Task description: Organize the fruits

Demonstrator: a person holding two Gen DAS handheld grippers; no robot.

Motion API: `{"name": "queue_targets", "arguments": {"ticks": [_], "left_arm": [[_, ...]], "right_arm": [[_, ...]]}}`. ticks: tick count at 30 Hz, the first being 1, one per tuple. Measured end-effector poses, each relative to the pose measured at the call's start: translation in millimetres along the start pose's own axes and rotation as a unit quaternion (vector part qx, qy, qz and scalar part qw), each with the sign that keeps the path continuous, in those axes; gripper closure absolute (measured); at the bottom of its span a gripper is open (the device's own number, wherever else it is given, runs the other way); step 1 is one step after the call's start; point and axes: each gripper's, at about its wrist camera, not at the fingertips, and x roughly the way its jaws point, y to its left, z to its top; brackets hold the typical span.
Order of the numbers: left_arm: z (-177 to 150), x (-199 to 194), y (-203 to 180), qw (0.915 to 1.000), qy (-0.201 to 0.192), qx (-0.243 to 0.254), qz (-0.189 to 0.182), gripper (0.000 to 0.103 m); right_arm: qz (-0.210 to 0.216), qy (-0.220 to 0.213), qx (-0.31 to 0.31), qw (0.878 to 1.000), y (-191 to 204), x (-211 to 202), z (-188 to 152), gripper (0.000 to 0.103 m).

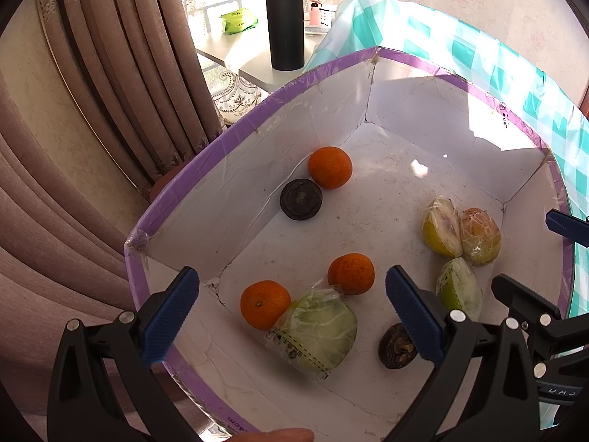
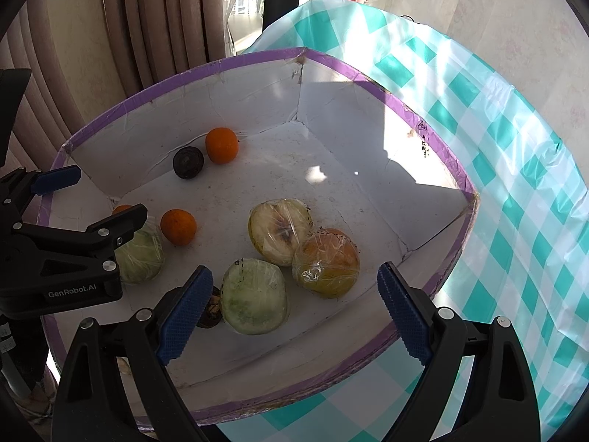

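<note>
A white box with a purple rim (image 1: 221, 143) (image 2: 368, 84) holds the fruit. Three oranges lie in it, one at the far left (image 1: 330, 167) (image 2: 221, 145) and two near the front (image 1: 265, 304) (image 1: 351, 273) (image 2: 178, 227). Two dark round fruits (image 1: 301, 199) (image 1: 397, 346) (image 2: 188, 162) lie among them. Several plastic-wrapped fruit halves lie in the box, a green one (image 1: 318, 331) (image 2: 140, 254) and three at the right (image 1: 441, 226) (image 2: 254, 296) (image 2: 325, 262). My left gripper (image 1: 292, 313) is open above the front oranges. My right gripper (image 2: 294, 313) is open above the wrapped halves.
The box stands on a teal checked tablecloth (image 2: 515, 221). A black flask (image 1: 284, 18) stands on a white sill behind it, with a green packet (image 1: 238, 21) and a pink fan (image 1: 316, 0). Brown curtains (image 1: 110, 73) hang at the left.
</note>
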Motion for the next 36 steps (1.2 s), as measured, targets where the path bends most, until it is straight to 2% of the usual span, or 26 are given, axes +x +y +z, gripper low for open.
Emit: {"name": "queue_targets", "arguments": {"ticks": [36], "left_arm": [[0.8,0.3,1.0,1.0,-0.001,0.001,0.0,0.002]], "right_arm": [[-0.008,-0.002,-0.003,1.0,0.4,0.5,-1.5,0.015]]}}
